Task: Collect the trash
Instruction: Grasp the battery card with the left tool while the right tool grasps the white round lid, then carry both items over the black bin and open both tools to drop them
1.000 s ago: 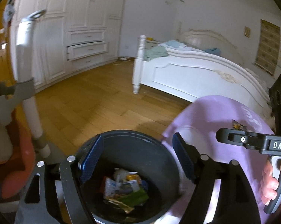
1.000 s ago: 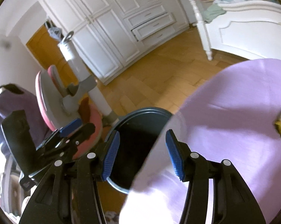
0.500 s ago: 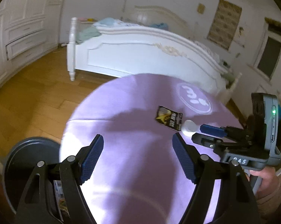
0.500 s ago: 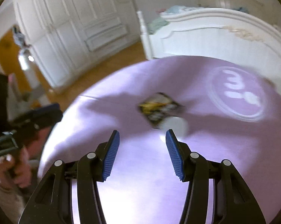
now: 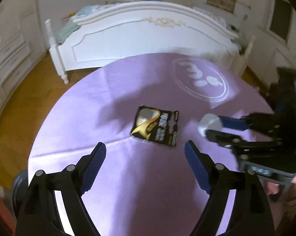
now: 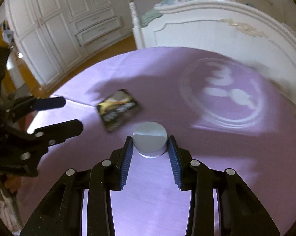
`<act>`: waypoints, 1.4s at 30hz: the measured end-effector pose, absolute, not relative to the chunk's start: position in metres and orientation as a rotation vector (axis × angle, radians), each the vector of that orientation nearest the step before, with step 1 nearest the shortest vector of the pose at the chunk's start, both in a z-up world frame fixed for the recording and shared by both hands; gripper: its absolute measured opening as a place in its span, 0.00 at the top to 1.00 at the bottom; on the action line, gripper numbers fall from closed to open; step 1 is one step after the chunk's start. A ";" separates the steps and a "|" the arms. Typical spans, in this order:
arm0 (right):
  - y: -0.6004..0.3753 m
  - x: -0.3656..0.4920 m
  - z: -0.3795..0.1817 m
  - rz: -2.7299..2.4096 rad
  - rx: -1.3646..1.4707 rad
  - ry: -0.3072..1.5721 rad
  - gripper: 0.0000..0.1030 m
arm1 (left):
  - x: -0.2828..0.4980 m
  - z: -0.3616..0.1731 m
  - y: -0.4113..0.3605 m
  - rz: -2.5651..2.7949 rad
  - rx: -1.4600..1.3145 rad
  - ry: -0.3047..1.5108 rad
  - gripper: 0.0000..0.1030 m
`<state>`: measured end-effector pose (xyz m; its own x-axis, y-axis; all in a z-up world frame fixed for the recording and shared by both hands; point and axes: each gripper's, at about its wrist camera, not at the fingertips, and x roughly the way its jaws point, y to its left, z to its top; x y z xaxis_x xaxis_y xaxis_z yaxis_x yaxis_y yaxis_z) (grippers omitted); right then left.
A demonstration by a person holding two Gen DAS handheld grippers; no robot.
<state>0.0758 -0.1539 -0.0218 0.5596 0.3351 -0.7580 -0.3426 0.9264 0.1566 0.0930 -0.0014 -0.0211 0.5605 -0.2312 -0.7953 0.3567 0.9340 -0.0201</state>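
Note:
A black and yellow snack wrapper (image 5: 156, 125) lies flat on the round purple table (image 5: 128, 186); it also shows in the right wrist view (image 6: 117, 110). A white round cap (image 6: 149, 140) sits on the table to its right, also in the left wrist view (image 5: 209, 124). My right gripper (image 6: 149, 147) has its blue pads closed against both sides of the cap. My left gripper (image 5: 145, 167) is open and empty, just short of the wrapper.
A dark trash bin (image 5: 20, 188) peeks out at the table's lower left edge. A white bed (image 5: 148, 37) stands behind the table, white cabinets (image 6: 69, 29) at the left. The purple table (image 6: 206, 177) carries a white round logo (image 6: 226, 98).
Both grippers swung from the bin over the table. The right gripper moved up to the white cap and closed on it. The left gripper came nearer the wrapper, still open.

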 end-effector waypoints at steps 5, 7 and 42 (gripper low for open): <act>-0.180 0.067 -0.027 0.387 0.023 0.877 0.64 | 0.123 -0.045 -0.030 -0.342 0.228 0.976 0.20; -0.184 0.065 -0.028 0.389 0.024 0.869 0.64 | 0.124 -0.046 -0.031 -0.345 0.218 0.950 0.21; -0.116 0.014 0.031 0.585 0.139 0.811 0.64 | -0.030 0.020 0.116 -0.209 -0.137 0.693 0.45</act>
